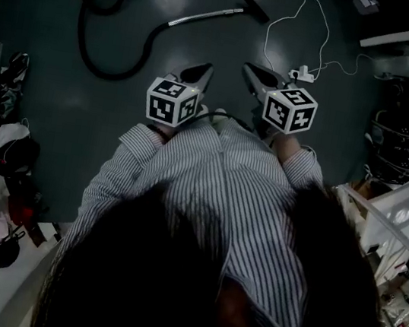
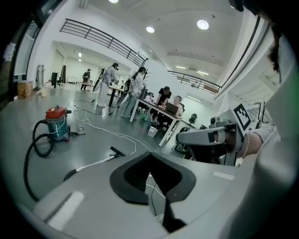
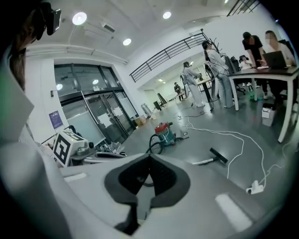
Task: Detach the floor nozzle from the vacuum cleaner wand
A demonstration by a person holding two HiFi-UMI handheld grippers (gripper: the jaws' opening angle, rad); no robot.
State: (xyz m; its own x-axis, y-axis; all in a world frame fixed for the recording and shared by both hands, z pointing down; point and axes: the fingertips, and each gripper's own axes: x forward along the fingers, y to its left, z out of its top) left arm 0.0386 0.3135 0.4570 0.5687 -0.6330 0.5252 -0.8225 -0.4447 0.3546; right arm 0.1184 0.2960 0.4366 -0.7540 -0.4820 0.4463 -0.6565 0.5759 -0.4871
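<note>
Head view: your left claw [image 1: 202, 68] and right claw [image 1: 250, 69] clenched, empty; nozzle [image 1: 254, 7] looks rigid, light; grip wand [image 1: 205, 16] near joint.

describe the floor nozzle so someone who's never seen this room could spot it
Start at the red-topped teal vacuum canister and follow its black hose to the shiny metal wand. The floor nozzle is the flat black bar fixed crosswise at the wand's far end. Only a thin white cable runs beside it, nothing else black and flat.
</note>
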